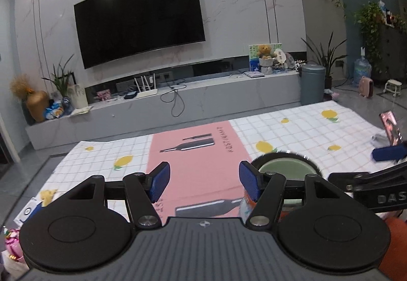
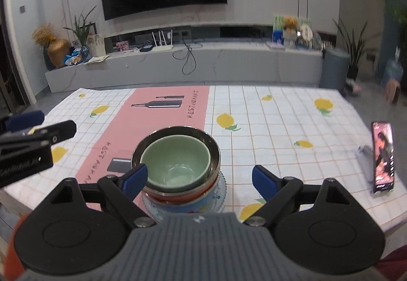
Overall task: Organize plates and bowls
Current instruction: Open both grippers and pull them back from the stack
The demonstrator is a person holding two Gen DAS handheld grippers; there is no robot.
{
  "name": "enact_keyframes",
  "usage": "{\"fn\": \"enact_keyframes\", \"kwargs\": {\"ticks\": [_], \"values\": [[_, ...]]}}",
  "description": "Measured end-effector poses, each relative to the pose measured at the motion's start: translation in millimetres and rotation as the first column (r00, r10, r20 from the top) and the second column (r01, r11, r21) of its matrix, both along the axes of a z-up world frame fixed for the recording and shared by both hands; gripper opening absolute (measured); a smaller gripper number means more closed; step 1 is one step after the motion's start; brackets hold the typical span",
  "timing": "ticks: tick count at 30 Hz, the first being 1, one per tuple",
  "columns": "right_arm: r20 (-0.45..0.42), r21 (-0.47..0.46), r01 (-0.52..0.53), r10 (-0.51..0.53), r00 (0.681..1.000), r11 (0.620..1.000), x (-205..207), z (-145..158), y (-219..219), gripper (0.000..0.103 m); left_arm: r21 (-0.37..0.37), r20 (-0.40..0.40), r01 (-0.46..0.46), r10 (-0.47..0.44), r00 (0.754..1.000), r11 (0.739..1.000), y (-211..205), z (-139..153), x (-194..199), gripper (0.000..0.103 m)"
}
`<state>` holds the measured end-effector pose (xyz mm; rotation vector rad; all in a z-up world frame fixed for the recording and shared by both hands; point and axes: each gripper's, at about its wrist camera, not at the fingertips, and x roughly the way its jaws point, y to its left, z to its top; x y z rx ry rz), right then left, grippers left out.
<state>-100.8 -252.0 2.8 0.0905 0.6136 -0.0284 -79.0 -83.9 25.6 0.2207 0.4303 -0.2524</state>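
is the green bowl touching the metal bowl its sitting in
Touching. The right wrist view shows the green bowl nested inside the metal bowl, its rim resting against the inner wall on the near side.

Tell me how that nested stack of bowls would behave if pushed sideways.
The stack looks top-heavy: four or so bowls nest on a small plate, so it may wobble. The glazed green bowl sits loosely in the metal bowl, so it probably slides or rattles. Ceramic likely chips if it topples.
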Motion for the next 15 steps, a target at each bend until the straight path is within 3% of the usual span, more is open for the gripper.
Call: {"fn": "enact_keyframes", "kwargs": {"ticks": [4,8,15], "values": [[0.040,-0.044,-0.003,0.005,0.999,0.999,-20.9,-5.8,8.2,0.095,0.014,-0.043,-0.040,0.040,0.998,0.999,3.2,-10.6,-5.7,0.074],[0.028,-0.061,0.007,-0.005,1.000,0.998,-32.8,-16.1,16.5,0.095,-0.003,-0.115,-0.039,0.039,0.993,0.999,8.0,-24.4,-10.9,0.079],[-0.026,-0.053,-0.008,0.006,1.000,0.999,-35.0,-41.1,27.7,0.095,0.034,-0.179,-0.024,0.030,0.983,0.999,7.9,-54.4,-22.6,0.080]]}}
